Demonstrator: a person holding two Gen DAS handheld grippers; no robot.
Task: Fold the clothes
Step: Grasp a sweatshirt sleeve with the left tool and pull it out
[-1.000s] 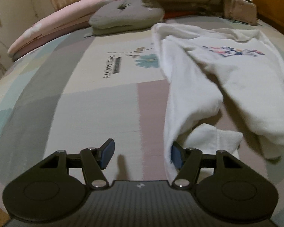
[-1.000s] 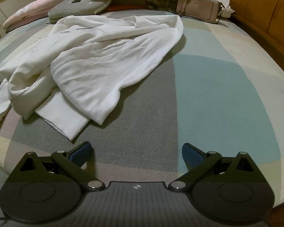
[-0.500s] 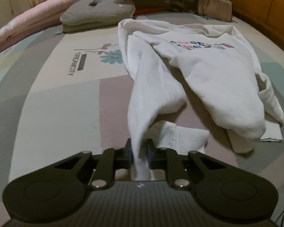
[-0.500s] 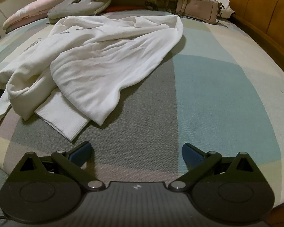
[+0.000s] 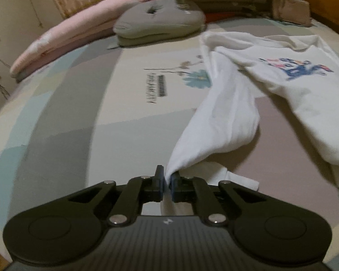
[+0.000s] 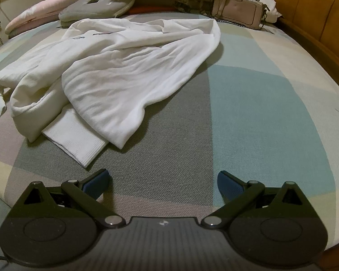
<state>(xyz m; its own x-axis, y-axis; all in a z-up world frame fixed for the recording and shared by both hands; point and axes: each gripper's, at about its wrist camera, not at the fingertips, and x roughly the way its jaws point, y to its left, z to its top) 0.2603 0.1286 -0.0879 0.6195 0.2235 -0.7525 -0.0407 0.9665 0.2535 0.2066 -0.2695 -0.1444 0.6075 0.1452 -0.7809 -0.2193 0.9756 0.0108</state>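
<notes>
Now the bed point(image 6: 271, 103) is carrying a crumpled white sweatshirt point(image 6: 133, 72), which is lying across the middle and toward the near edge. A second ago the left gripper point(image 5: 166, 181) was standing open beside the sleeve point(image 5: 217, 126); now it is clamping the sleeve end and lifting it, so spreading is probably starting. The right gripper point(image 6: 162, 180) is staying wide and empty near the ribbed hem point(image 6: 74, 135).
</notes>
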